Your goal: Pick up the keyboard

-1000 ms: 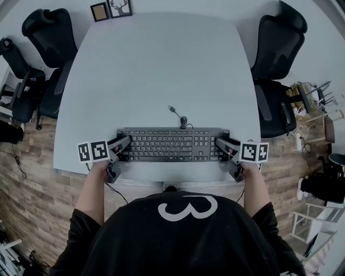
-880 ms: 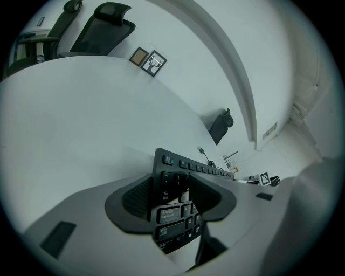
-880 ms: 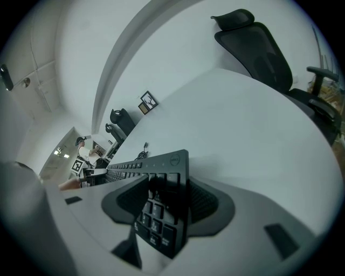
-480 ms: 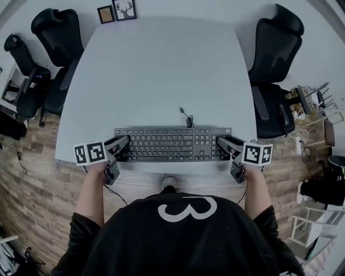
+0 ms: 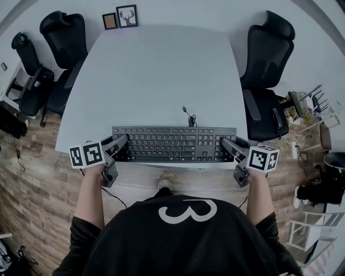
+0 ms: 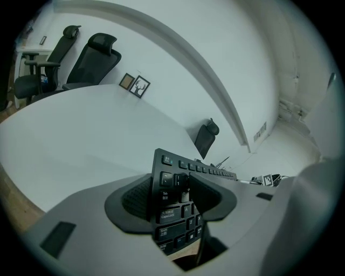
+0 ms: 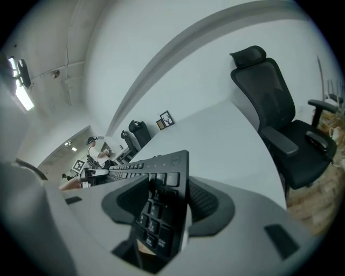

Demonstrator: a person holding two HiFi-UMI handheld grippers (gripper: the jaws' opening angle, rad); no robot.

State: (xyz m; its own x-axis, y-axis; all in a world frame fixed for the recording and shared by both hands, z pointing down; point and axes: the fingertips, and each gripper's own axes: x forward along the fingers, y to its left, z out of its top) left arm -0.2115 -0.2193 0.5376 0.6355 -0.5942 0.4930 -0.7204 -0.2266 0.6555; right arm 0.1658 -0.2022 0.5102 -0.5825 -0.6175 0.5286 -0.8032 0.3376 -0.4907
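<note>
Now, left claw (image 5: 119, 144): pinching the keyboard (image 5: 173, 144) at its left end.
Right claw (image 5: 227, 145): pinching its right end.
Keyboard place: stretched between both claws, at the tabletop's (image 5: 156, 70) near edge.

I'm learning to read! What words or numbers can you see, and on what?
"3", or so it looks: white, on the person's black shirt.
"Tab" and "Caps Lock": keys of the keyboard.
Other keys and the keyboard's round logo: too small to read.

Black chairs (image 5: 267, 51) flank white table (image 5: 161, 70); 2 frames (image 5: 126, 15).
</note>
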